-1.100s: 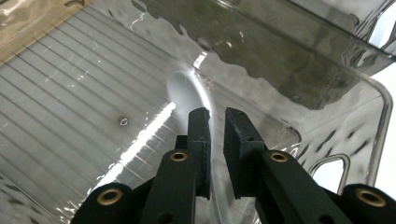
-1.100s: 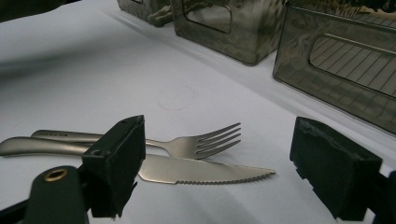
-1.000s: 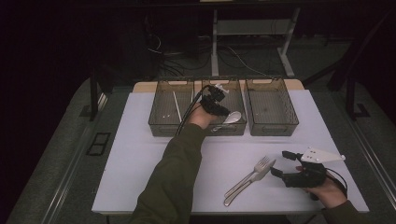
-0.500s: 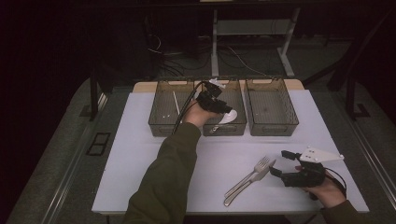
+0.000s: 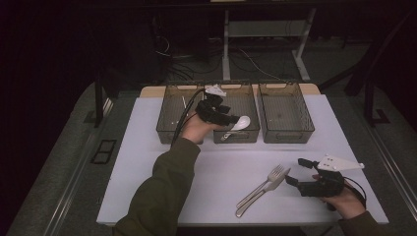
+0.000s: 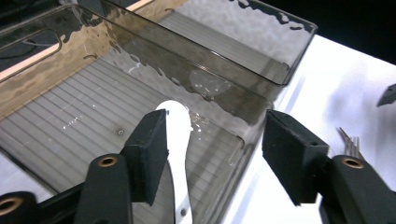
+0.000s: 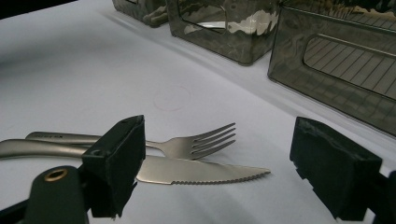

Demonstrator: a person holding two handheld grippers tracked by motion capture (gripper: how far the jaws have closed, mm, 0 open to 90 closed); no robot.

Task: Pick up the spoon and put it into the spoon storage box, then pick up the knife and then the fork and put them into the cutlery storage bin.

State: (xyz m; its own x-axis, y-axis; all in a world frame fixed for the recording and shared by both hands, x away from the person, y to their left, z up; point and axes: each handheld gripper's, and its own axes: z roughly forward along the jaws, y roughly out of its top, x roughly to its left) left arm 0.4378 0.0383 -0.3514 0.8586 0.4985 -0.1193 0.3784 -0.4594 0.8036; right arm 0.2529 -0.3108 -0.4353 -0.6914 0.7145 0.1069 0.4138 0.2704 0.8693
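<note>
Our left gripper [image 5: 223, 117] has just been opening over the middle bin [image 5: 246, 101]; the white spoon [image 6: 177, 140] drops free between its jaws. Right gripper [image 7: 219, 172] waits open by fork [image 7: 187, 142] and knife [image 7: 201, 172]. Risk: the spoon bounces onto the rim.

Three bins [image 5: 285, 132] sit in a row at the back of the counter [image 5: 147, 162]; spoon [image 5: 238, 125] is in the middle one, fork [image 5: 268, 178] and knife [image 5: 260, 194] side by side front right.

White spoon [image 6: 177, 135]; smoky ribbed bins [image 5: 285, 132]
</note>
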